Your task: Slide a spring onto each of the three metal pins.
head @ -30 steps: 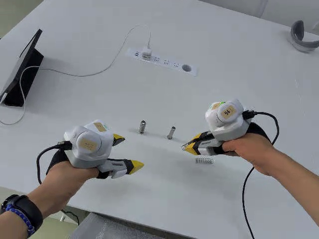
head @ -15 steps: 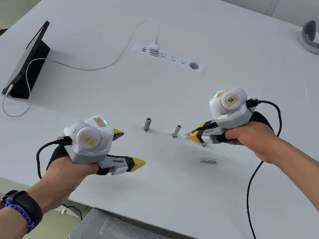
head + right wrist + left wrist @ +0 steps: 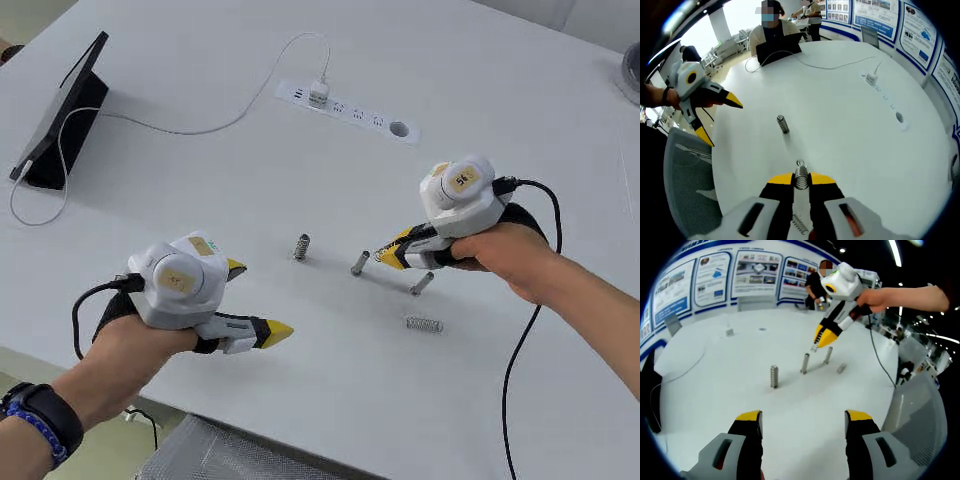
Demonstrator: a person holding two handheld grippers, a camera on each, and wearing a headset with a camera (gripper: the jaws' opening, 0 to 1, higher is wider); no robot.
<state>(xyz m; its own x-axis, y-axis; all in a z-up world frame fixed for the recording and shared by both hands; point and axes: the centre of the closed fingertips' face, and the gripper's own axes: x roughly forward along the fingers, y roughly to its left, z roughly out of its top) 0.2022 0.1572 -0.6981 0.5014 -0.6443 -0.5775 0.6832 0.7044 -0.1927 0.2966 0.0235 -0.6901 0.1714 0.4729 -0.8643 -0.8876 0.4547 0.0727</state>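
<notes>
Three short metal pins stand mid-table. The left pin (image 3: 302, 246) (image 3: 774, 376) (image 3: 783, 124) wears a spring. The middle pin (image 3: 360, 263) (image 3: 805, 363) and the right pin (image 3: 422, 283) (image 3: 828, 355) are bare. My right gripper (image 3: 385, 257) (image 3: 800, 179) is shut on a spring (image 3: 800, 172), whose free end sits just at the middle pin's top. A loose spring (image 3: 424, 324) (image 3: 841, 368) lies on the table near the right pin. My left gripper (image 3: 256, 298) (image 3: 803, 416) hovers open and holds nothing, short of the pins on the near left.
A white power strip (image 3: 350, 112) with a plugged cable lies at the back. A black tablet (image 3: 65, 115) leans at the far left. A mesh chair back (image 3: 210, 455) sits at the near table edge. A person (image 3: 772, 37) sits across the table.
My right gripper has carried its spring up and left to the middle pin, uncovering the right pin. The left gripper has held still. The head camera has shifted.
</notes>
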